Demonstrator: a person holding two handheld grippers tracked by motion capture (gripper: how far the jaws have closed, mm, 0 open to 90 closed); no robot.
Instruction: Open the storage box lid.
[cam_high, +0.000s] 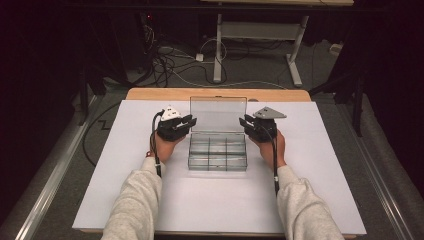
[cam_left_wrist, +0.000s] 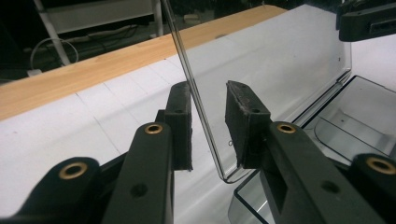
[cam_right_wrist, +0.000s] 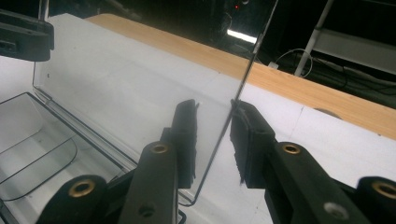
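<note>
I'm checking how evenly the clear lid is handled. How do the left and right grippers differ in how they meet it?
The left gripper straddles the lid with gaps on both sides; the right gripper has one pad at the lid's edge. The left carries a white top plate, the right a grey one. Both sit at the upright lid's side edges, jaws apart.

1. A white board (cam_high: 220, 200) is laid on a wooden table (cam_high: 150, 94), whose light wood edge is seen along the far side.
2. A grey floor (cam_high: 250, 67) is spread around the table.
3. Tangled cables (cam_high: 165, 60) are strewn on the floor behind the table.
4. A white-legged desk frame (cam_high: 260, 35) is set farther back.
5. The surroundings are kept dark, with black at both sides.
6. A metal rail (cam_high: 55, 170) is run along the floor at left.
</note>
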